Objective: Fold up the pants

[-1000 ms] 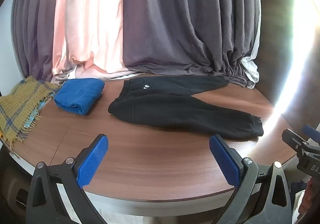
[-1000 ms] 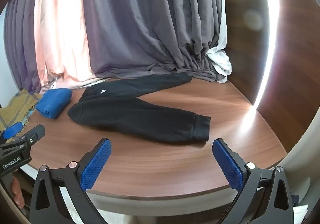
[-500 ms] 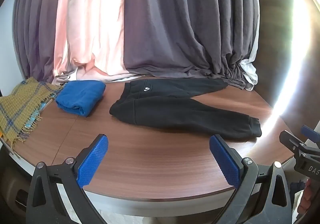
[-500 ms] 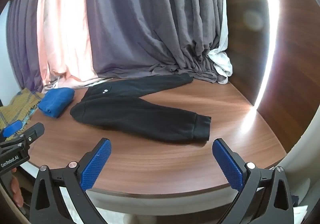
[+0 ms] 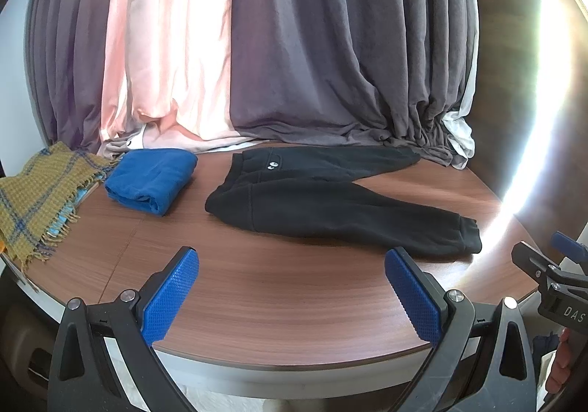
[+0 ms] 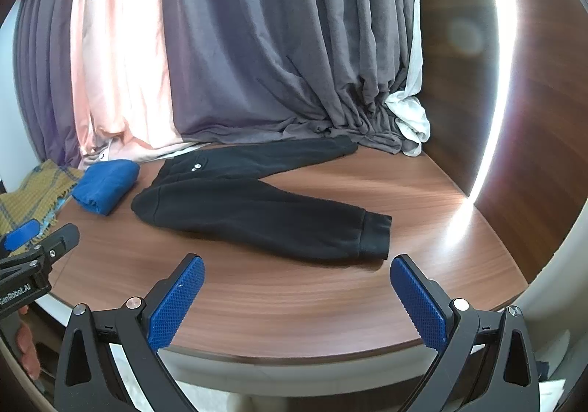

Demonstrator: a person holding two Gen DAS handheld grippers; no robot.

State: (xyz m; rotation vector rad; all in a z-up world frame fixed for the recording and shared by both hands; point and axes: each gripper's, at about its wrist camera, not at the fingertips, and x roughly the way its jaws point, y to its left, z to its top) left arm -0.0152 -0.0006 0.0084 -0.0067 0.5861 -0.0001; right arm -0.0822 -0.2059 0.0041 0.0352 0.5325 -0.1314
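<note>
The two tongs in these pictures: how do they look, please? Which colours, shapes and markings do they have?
Both the left tongs and the right tongs have black plastic frames with triangular cut-outs and silver round screws. Each finger carries a blue pad with a fine diamond grip texture. White lettering marks the side of each body: "GenRobot.AI" shows on the left one, "DAS" on the right one. No sleeves or cables are visible.

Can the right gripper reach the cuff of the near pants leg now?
Probably yes: the right gripper is open, and only bare table lies between it and the cuff.
</note>
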